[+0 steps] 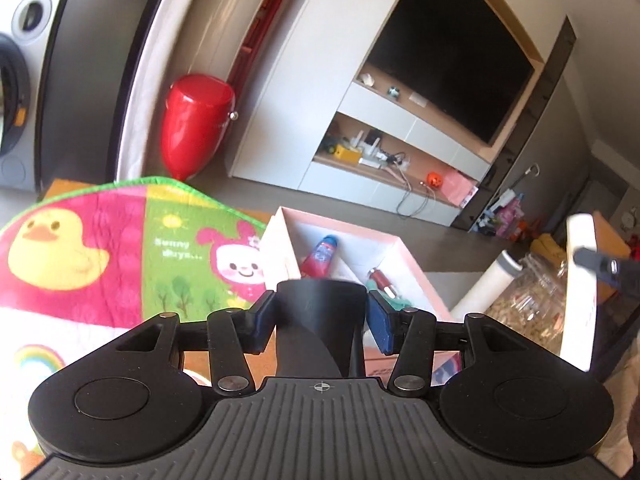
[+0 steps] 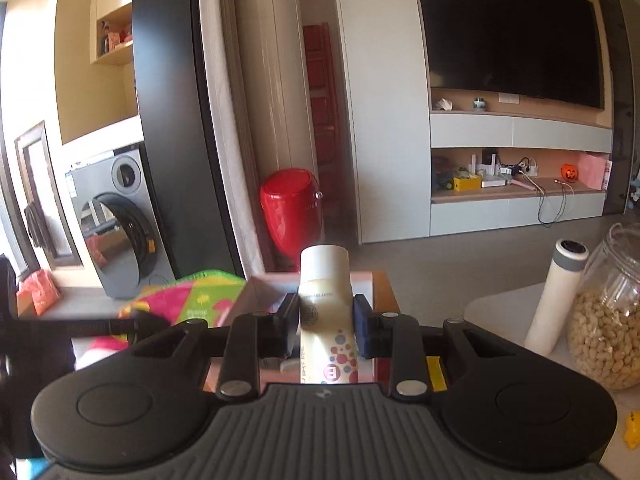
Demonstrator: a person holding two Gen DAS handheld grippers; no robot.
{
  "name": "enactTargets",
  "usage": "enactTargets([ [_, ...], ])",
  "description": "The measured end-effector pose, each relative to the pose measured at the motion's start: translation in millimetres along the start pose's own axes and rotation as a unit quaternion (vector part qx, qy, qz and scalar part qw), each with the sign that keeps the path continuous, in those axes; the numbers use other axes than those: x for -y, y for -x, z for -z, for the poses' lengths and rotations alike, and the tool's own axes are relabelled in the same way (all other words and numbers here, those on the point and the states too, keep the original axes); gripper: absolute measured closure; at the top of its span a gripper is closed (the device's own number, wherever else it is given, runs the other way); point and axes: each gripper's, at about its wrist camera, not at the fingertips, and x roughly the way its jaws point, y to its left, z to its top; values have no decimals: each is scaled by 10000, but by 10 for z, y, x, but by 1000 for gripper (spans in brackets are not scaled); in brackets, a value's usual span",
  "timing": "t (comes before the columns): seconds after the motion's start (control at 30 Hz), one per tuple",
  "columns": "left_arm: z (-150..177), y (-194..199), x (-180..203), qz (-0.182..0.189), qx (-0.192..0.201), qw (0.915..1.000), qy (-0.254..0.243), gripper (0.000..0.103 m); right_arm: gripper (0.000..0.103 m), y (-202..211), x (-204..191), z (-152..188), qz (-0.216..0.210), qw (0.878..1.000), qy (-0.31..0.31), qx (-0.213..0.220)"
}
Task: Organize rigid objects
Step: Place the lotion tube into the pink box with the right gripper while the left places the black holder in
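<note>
My left gripper (image 1: 321, 320) is shut on a black cylindrical object (image 1: 320, 324) and holds it above the near edge of a pink divided box (image 1: 404, 250). In the box lie a red tube with a blue cap (image 1: 320, 258) and a small red bottle (image 1: 382, 280). My right gripper (image 2: 326, 326) is shut on a white bottle with coloured dots (image 2: 325, 316), held upright above the same pink box (image 2: 264, 292). The right gripper with its white bottle also shows at the right of the left wrist view (image 1: 580, 288).
A colourful children's mat (image 1: 100, 252) lies left of the box. A white flask (image 2: 554, 296) and a glass jar of nuts (image 2: 604, 320) stand at the right. A red bin (image 2: 292, 212), a washing machine and a TV unit stand behind.
</note>
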Motion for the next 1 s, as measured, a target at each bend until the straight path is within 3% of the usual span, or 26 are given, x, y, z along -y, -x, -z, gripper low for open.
enactTargets([
  [0.1, -118, -142, 29, 372, 17, 9990, 235, 51, 75, -136, -71, -337, -32, 9998, -117, 141],
  [0.2, -180, -297, 98, 412, -49, 9990, 187, 50, 75, -275, -126, -502, 96, 9997, -50, 222],
  [0.47, -448, -694, 370, 995, -23, 9949, 149, 50, 75, -998, -50, -695, -1, 9993, -345, -170],
  [0.53, -410, -988, 414, 588, -393, 9972, -253, 51, 73, -1283, 14, -665, -222, 9970, -509, -541],
  [0.6, -309, -1283, 388, 238, -903, 9942, -530, 51, 63, -1694, 117, -522, -447, 9903, -597, -1172],
  [0.67, -211, -1359, 330, 239, -842, 9943, -605, 51, 63, -1924, 200, -336, -178, 9875, -685, -1409],
  [0.8, -105, -1183, 375, 147, -200, 9936, -1101, 51, 63, -1862, 274, -5, 38, 9931, -383, -1112],
  [0.9, -58, -868, 339, 135, 90, 9932, -1150, 51, 62, -1665, 258, 183, 290, 9958, 8, -871],
  [1.0, 4, -539, 154, 56, 5, 9953, -970, 51, 43, -1352, 192, 398, 498, 9966, 477, -458],
])
